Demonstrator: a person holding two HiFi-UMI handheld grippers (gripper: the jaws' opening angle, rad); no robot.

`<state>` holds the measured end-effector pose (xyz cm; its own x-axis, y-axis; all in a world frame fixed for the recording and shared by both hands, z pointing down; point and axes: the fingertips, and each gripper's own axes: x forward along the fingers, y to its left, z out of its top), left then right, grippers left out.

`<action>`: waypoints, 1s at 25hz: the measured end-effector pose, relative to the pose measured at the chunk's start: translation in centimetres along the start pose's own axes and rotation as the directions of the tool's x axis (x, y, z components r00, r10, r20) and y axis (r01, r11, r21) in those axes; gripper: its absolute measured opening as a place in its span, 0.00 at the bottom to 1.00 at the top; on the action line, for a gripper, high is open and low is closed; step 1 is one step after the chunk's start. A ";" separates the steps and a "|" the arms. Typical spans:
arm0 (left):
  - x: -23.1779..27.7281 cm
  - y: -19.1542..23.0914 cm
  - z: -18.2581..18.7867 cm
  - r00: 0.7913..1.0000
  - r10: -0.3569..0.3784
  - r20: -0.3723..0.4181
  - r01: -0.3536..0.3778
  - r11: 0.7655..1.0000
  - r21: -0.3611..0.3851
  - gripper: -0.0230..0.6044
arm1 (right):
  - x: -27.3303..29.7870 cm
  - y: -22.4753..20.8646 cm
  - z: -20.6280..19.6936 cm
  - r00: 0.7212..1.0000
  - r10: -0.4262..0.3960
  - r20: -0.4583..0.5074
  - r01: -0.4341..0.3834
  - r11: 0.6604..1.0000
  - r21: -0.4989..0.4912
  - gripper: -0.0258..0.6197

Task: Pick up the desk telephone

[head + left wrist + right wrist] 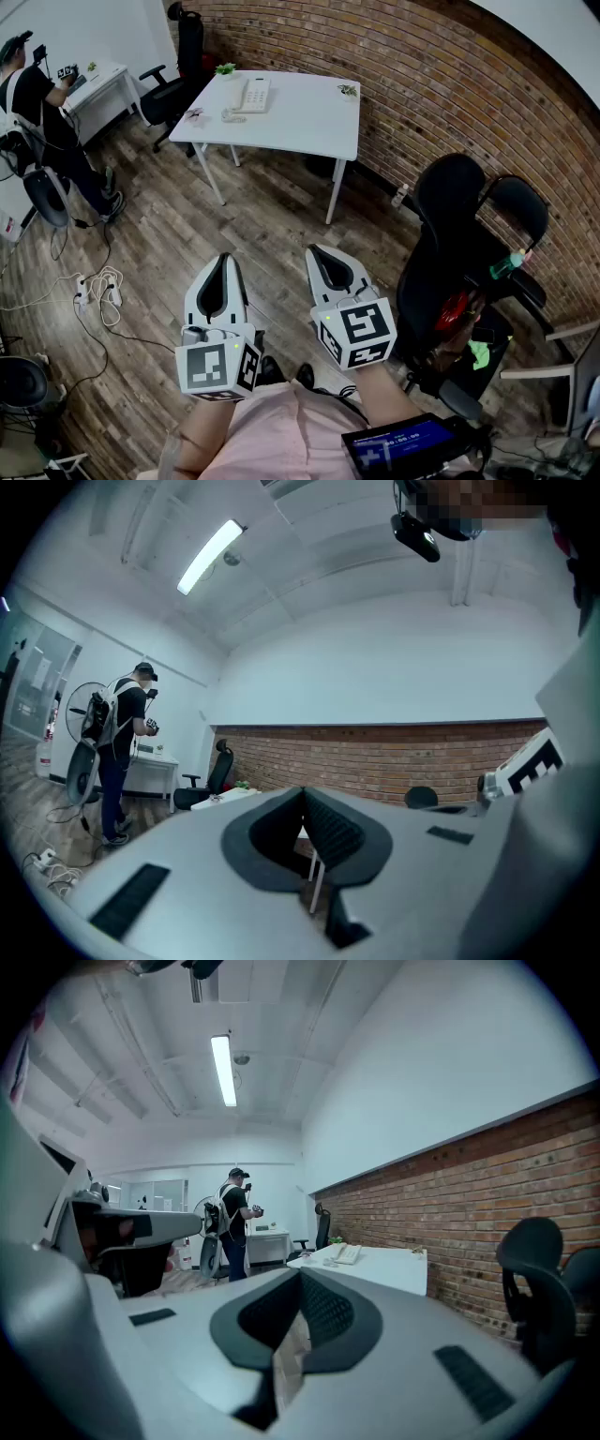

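Note:
A white desk telephone (253,94) lies on a white table (309,122) by the brick wall, far ahead of both grippers. The right gripper view shows the telephone (348,1252) small on the table (389,1265). My left gripper (223,259) and right gripper (317,251) hang side by side over the wooden floor, both shut with nothing between the jaws. In the left gripper view the left gripper (302,789) points level toward the brick wall; the right gripper (300,1274) tips slightly down.
A black office chair (459,244) stands close on the right, another chair (178,66) beside the table. A person (37,122) stands at a second desk (98,84) at far left. Cables and a power strip (94,286) lie on the floor.

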<state>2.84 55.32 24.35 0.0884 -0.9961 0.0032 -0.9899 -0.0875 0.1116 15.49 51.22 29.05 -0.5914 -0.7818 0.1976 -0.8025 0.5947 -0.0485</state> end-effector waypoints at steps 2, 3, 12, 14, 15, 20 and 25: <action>0.0 0.2 -0.1 1.000 0.003 -0.001 -0.003 1.000 0.002 0.05 | 0.2 0.2 0.0 1.000 0.004 0.002 -0.004 1.000 0.000 0.04; 0.0 0.2 -0.1 1.000 0.005 -0.002 -0.005 1.000 0.003 0.05 | 0.2 0.2 -0.1 1.000 0.005 0.001 -0.005 1.000 0.001 0.04; 0.0 -0.6 0.0 0.999 0.051 0.016 -0.051 0.999 0.012 0.07 | -0.3 -1.1 0.5 1.000 0.011 0.030 -0.011 1.000 0.006 0.11; 0.4 -0.7 0.0 0.999 0.030 0.018 -0.030 1.000 0.003 0.44 | 0.2 -1.4 0.8 0.999 0.019 0.036 -0.020 1.000 0.006 0.42; 0.6 -0.6 0.0 1.000 0.022 0.020 -0.022 1.000 -0.004 0.51 | 0.4 -1.6 0.9 0.999 0.018 0.040 -0.018 1.000 0.006 0.44; 2.3 0.9 -0.9 0.999 0.032 0.008 -0.032 0.999 -0.008 0.52 | 2.3 -2.6 0.5 1.000 -0.002 0.027 0.003 1.000 -0.010 0.44; 6.3 3.7 -2.5 0.999 0.037 -0.014 -0.037 0.999 -0.027 0.52 | 6.6 -3.7 -0.7 1.000 -0.017 -0.012 0.017 1.000 -0.011 0.44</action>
<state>0.02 48.76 27.30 0.0538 -0.9983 0.0215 -0.9891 -0.0503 0.1383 14.64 44.00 31.23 -0.5765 -0.7896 0.2104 -0.8115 0.5834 -0.0342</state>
